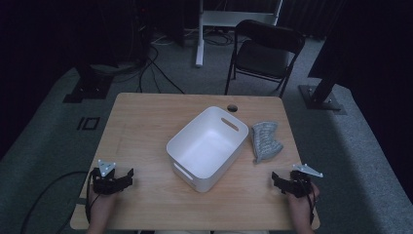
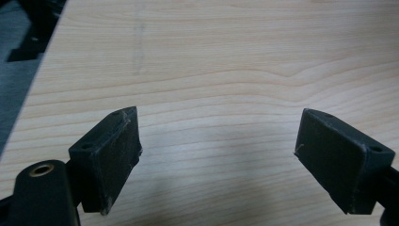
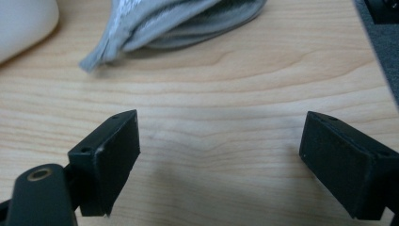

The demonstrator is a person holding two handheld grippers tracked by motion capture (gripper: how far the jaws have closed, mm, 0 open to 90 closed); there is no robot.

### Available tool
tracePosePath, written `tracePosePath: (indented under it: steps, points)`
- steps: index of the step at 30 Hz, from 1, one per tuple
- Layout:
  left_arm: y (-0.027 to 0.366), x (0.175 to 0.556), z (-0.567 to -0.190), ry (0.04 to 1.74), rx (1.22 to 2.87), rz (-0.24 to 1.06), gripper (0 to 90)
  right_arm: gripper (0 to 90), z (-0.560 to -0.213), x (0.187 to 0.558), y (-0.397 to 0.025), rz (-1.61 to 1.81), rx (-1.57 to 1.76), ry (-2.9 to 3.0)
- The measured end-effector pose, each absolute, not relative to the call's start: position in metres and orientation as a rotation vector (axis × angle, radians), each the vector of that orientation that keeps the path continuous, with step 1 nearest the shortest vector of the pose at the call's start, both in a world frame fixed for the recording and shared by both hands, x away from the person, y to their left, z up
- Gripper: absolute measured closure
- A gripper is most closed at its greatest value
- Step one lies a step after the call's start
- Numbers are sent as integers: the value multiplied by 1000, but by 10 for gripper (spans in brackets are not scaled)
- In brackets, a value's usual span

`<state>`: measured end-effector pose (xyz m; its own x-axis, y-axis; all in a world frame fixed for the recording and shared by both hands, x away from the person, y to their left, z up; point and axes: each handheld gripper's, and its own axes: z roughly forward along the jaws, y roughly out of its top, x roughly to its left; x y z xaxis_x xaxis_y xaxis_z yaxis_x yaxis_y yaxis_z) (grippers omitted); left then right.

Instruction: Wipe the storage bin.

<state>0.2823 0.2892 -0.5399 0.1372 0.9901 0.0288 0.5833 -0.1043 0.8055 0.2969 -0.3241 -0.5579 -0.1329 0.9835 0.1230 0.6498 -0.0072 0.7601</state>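
One white bin (image 1: 207, 147), one grey cloth (image 1: 266, 140); left tool (image 1: 127, 177) wide, right tool (image 1: 276, 181) wide, both empty.

Grey cloth (image 3: 174, 23) cut off at top edge (right gripper view), white bin (image 3: 23, 26) likewise

Dim room, dark surroundings, soft faint shadows, slightly grainy, no glare
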Motion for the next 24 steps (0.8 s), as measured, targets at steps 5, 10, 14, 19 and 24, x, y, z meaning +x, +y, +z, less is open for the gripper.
tracePosePath:
  steps: [5, 10, 14, 19, 24]
  points:
    - [288, 284, -543, 1541, 1790, 819, 133, 118, -558, 298, -322, 942, 1686, 1821]
    - [289, 286, -547, 1562, 1800, 787, 122, 118, -558, 300, -318, 883, 1666, 1828]
    - [289, 287, -550, 1571, 1813, 768, 115, 117, -559, 300, -316, 846, 1651, 1840]
    - [290, 289, -551, 1581, 1816, 750, 115, 115, -559, 301, -314, 832, 1646, 1843]
    - [292, 292, -552, 1621, 1806, 721, 115, 115, -559, 301, -314, 832, 1646, 1843]
